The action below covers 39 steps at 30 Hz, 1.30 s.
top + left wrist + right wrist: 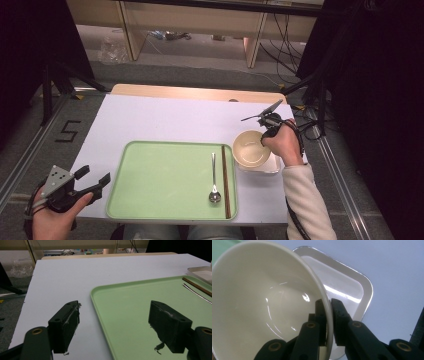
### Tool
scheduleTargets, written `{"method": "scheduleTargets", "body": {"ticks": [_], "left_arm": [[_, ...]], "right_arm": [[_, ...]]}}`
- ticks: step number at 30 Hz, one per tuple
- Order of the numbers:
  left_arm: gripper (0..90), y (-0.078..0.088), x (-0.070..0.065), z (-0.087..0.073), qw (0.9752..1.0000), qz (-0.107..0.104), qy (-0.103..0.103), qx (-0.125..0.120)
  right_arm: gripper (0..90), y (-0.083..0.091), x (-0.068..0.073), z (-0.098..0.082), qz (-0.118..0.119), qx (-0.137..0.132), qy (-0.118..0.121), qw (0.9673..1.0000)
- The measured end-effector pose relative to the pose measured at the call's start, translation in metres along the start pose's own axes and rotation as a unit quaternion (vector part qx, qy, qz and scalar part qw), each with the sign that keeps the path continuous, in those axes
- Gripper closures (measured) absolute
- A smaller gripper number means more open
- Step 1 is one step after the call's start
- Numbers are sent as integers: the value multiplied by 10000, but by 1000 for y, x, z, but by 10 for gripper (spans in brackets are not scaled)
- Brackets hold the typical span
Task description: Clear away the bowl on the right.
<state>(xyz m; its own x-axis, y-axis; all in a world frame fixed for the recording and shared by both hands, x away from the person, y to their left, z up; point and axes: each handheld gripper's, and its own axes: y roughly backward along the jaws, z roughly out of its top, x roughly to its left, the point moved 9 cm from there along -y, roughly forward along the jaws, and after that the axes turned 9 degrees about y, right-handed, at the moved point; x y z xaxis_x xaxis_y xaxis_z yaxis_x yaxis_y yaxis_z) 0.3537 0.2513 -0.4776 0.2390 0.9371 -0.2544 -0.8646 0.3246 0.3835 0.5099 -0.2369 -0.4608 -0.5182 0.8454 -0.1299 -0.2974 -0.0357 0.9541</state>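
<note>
Two grippers: right gripper (263,134) at the counter's right side, left gripper (95,181) at the near left corner.
Right jaws: nearly closed, clamped on the rim of the cream round ceramic bowl (262,305); one jaw inside the wall, one outside.
Bowl position: tilted in the grip, above the small white rectangular dish (352,287), just right of the pale green plastic tray (165,175); whether it touches the dish, I cannot tell.
Left jaws: wide apart, holding nothing, hovering over the tray's near left edge.
Tray contents: silver metal spoon (214,175) and dark brown chopsticks (226,180) lie side by side along its right part, long axes running away from the person.
Key relation: open tray floor lies to the left of the bowl, past the chopsticks and spoon; the right hand (285,145) already carries it, the left is well apart.
Likely step: lifting the bowl off the dish, probably toward the tray.
</note>
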Motion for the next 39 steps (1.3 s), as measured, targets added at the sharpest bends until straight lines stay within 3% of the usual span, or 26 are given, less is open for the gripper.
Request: {"method": "scheduleTargets", "body": {"ticks": [3,6,7,8,11,12,14,15,16,17,18,19,23,24,25,27,28,29,34,35,36,37,39], "left_arm": [[245,0,0,0,10000,-1,-1,-6],[245,0,0,0,10000,5,5,-5],[245,0,0,0,10000,7,4,-3],[245,0,0,0,10000,6,2,-4],[244,0,0,0,10000,8,3,1],[245,0,0,0,10000,9,3,1],[244,0,0,0,10000,8,3,-4],[245,0,0,0,10000,8,2,-6],[244,0,0,0,10000,7,5,-5],[245,0,0,0,10000,8,5,-8],[244,0,0,0,10000,12,4,2],[244,0,0,0,10000,12,7,2],[245,0,0,0,10000,13,7,2],[245,0,0,0,10000,14,3,2],[245,0,0,0,10000,11,7,3],[245,0,0,0,10000,8,11,-8],[245,0,0,0,10000,9,11,-11],[244,0,0,0,10000,6,10,-10],[244,0,0,0,10000,4,8,-14],[245,0,0,0,10000,8,9,-12],[245,0,0,0,10000,12,9,-8],[245,0,0,0,10000,11,12,-10],[244,0,0,0,10000,0,11,-23]], "right_arm": [[848,2,0,3,-67,-122,18,9999],[848,4,1,5,8,-218,247,9995],[848,4,2,6,28,-291,237,9993],[848,6,6,5,31,-141,65,9999],[848,7,6,6,65,-176,164,9997],[848,7,9,5,67,-115,9,9999],[848,7,10,6,80,-145,100,9998],[848,8,12,6,37,-105,-10,9999],[848,8,11,6,100,-107,141,9998],[848,9,14,6,144,-80,56,9998],[848,10,15,8,71,-139,26,9999],[848,10,14,9,37,-176,143,9997],[848,11,23,10,186,-156,44,9997],[848,10,24,12,191,-222,61,9996],[848,9,22,13,205,-256,227,9992],[848,9,27,12,266,-191,107,9994],[848,9,28,13,281,-193,147,9993],[848,7,26,14,275,-305,346,9986],[848,10,34,14,332,-170,139,9992],[848,9,34,16,528,-287,380,9975],[848,9,38,16,548,-262,180,9980],[848,9,37,16,379,-252,237,9987],[848,9,39,17,338,-247,208,9989]]}}
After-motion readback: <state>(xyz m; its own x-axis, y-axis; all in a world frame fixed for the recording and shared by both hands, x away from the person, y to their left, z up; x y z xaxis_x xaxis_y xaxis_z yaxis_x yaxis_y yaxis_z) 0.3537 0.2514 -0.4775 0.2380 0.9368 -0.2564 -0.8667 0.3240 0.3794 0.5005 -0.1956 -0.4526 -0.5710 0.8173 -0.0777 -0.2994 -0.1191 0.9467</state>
